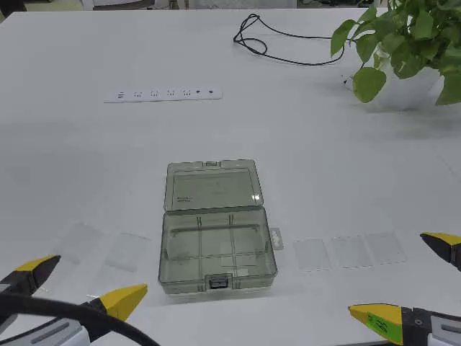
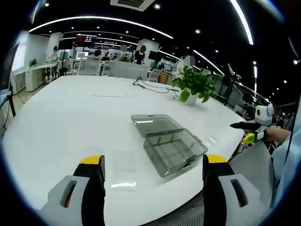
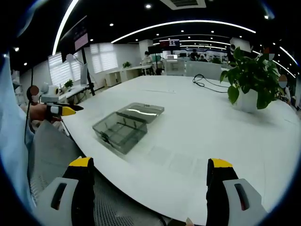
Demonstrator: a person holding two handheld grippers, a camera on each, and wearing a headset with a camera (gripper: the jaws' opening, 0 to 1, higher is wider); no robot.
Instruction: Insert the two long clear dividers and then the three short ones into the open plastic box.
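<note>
The left gripper [image 1: 83, 283] has its yellow-tipped jaws spread wide with nothing between them. It hovers over the near edge of the table, low at the left in the head view. In its own view [image 2: 154, 161] the jaws frame the plastic box [image 2: 175, 151] from a little way off. The right gripper [image 1: 409, 277] is likewise wide open and empty, low at the right in the head view, and its own view [image 3: 150, 163] looks across the table edge at the box [image 3: 118, 132]. Each gripper shows in the other's view, held off the table edge: the right one [image 2: 249, 136] and the left one [image 3: 61, 110]. The plastic box [image 1: 186, 282] sits between them on the white table [image 1: 302, 158], smoky and see-through. Its latch faces the person and its lid [image 1: 211, 185] is laid back flat on the far side. Faint lines cross the inside of the box, and I cannot tell what they are. Two clear dividers [image 1: 127, 251] lie flat on the table just left of the box. Three clear dividers [image 1: 351, 250] lie in a row just right of it, none touching the box. Well beyond the lid lies a white power strip [image 1: 162, 94]. A black cable [image 1: 277, 45] loops at the far edge, and a potted plant [image 1: 403, 50] stands at the far right.
</note>
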